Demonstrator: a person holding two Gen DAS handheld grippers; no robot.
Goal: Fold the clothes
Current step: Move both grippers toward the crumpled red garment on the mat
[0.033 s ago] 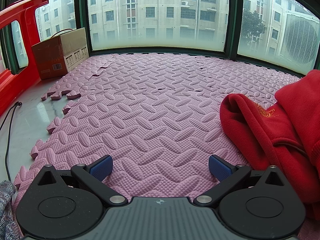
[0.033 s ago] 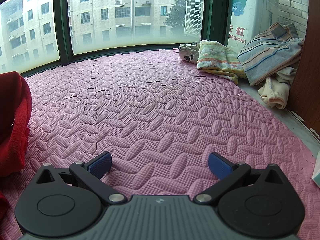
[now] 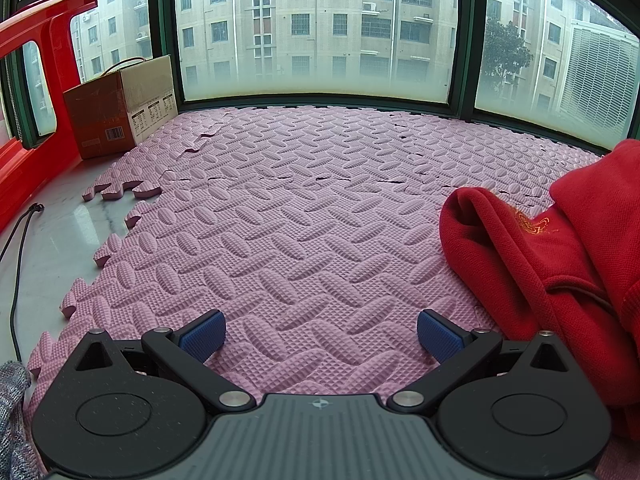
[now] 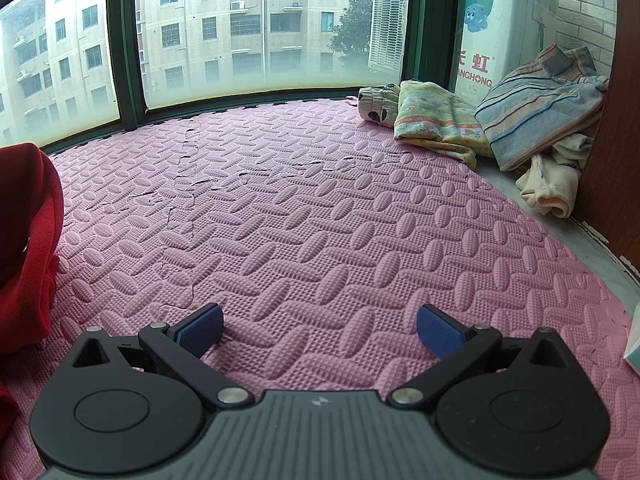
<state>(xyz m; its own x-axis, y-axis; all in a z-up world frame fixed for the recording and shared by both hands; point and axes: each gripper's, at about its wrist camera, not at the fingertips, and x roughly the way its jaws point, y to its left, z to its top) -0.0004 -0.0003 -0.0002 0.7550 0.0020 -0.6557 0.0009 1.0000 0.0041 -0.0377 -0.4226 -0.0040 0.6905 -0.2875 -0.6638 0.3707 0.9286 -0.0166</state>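
1. Nothing has shifted since the earlier frames: both grippers sit in the same spots and the clothes lie as they did.
2. At the mat's far left corner a cardboard box stands upright beside a red plastic frame; its top is not visible, so I cannot tell what it holds.
3. Near the left edge, a black cable runs over the glossy pale floor, just off the jigsaw-toothed border of the mat.
4. The pink foam mat is built of interlocking tiles, embossed with ribbed oval bumps in a herringbone pattern; a few seams gape.
5. The left gripper hangs above the mat's near edge, its blue ribbed pads spread wide with only bare mat between them.
6. A red knit garment with gold embroidery and a drawstring lies crumpled at the right of that gripper, bunched so that no long axis or heading can be read.
7. The right gripper is likewise spread wide over bare mat, the red garment at its left.
8. At the mat's far right corner lie folded cloths: a spotted roll, a floral pastel piece, a striped shirt and a cream garment.
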